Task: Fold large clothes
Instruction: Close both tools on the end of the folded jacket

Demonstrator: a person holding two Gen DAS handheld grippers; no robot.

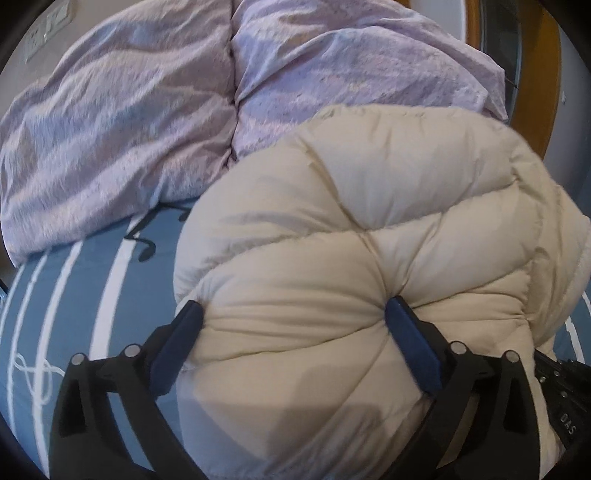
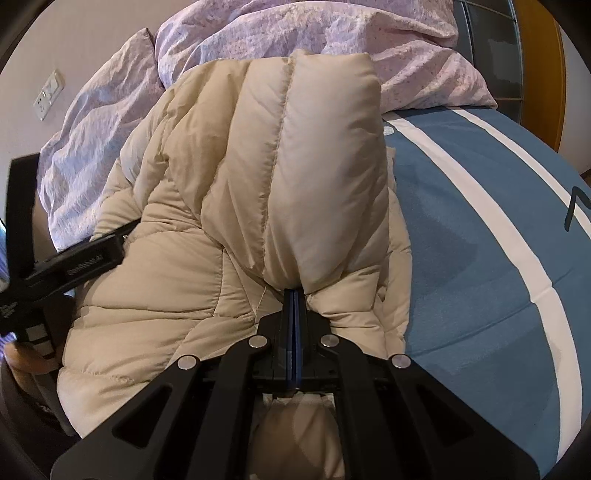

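A puffy beige quilted jacket point(image 1: 332, 221) lies bunched on the bed. My left gripper point(image 1: 291, 314) stands wide open over its near edge. A thick bulge of the jacket fills the space between the blue pads point(image 1: 410, 339), and the right fingertip dents a seam. In the right wrist view my right gripper point(image 2: 293, 295) is shut, pinching a fold of the jacket point(image 2: 207, 184) that rises as a padded ridge from its tip. The black body of the left gripper point(image 2: 74, 262) reaches onto the jacket from the left, its tips hidden.
The bed has a blue sheet with white stripes point(image 1: 74, 295) point(image 2: 480, 221). A crumpled pink duvet point(image 1: 129, 110) point(image 2: 332, 33) is heaped behind the jacket. A wall socket point(image 2: 46, 96) is at the left, and a wooden frame point(image 1: 535, 74) at the far right.
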